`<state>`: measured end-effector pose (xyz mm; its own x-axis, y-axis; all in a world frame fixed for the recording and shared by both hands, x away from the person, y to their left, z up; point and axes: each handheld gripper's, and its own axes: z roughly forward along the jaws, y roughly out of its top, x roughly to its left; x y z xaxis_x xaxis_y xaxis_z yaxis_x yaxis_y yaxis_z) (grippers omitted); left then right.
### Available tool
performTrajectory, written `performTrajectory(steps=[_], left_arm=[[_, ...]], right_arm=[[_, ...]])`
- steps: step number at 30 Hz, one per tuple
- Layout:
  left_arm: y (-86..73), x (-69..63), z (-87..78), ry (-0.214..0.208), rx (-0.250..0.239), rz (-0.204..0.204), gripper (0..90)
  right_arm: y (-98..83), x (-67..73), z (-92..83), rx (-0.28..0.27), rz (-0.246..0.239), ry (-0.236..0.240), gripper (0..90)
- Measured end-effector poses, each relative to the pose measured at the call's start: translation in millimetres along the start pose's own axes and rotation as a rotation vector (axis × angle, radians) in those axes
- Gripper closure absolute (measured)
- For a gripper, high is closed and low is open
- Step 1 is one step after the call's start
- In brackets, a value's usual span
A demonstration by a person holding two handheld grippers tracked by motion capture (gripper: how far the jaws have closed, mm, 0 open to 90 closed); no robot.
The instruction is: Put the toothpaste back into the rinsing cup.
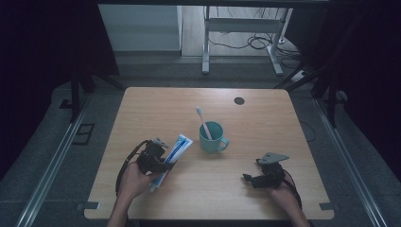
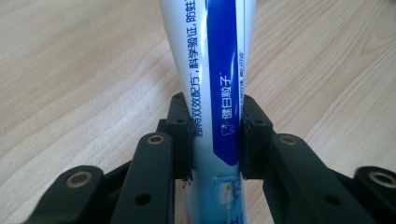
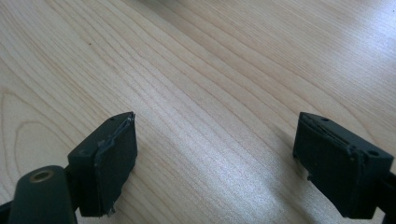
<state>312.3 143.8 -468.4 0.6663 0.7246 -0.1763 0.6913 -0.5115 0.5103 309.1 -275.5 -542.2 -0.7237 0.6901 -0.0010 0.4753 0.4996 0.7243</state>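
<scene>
Watching from the side here: the left gripper [image 1: 158, 158] has its jaws clamped on a toothpaste tube [image 1: 174, 153], lower left of centre in the high view. In the left gripper view both pads press the tube's [image 2: 219, 84] sides, squeezing it about midway along. The tube's long axis runs diagonally, its flat end toward the upper right, aimed pretty much at the teal mug [image 1: 212, 137] in the middle of the table [image 1: 265, 118]. That mug already has a white toothbrush [image 1: 203, 122] standing in it, leaning toward the upper left.

So my guess is the tube goes up and right toward the mug next, and the left hand is clearly the nearer one. The right gripper [image 1: 255, 178] sits at the lower right, well apart from the mug, jaws wide apart over bare wood with nothing between them.

Writing on the tube: white and blue, printed in Chinese. I can make out 健白 and 科学验证, plus a small tooth icon. Can't read a brand name.
</scene>
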Motion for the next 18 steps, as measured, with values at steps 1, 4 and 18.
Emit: performTrajectory(steps=[1,4,18], left_arm=[[-0.1,-0.2,-1.2,0.002,-0.014,0.005,70.4],[-1.3,-1.2,-4.2,0.003,-0.072,0.006,70.5],[0.5,-6.1,-16.8,-0.011,-0.275,0.015,70.6]], right_arm=[[0.0,0.0,0.0,0.0,0.0,0.0,13.7],[0.0,0.1,0.0,0.0,0.0,-0.001,13.8],[0.0,0.1,0.0,0.0,0.0,-0.001,13.8]])
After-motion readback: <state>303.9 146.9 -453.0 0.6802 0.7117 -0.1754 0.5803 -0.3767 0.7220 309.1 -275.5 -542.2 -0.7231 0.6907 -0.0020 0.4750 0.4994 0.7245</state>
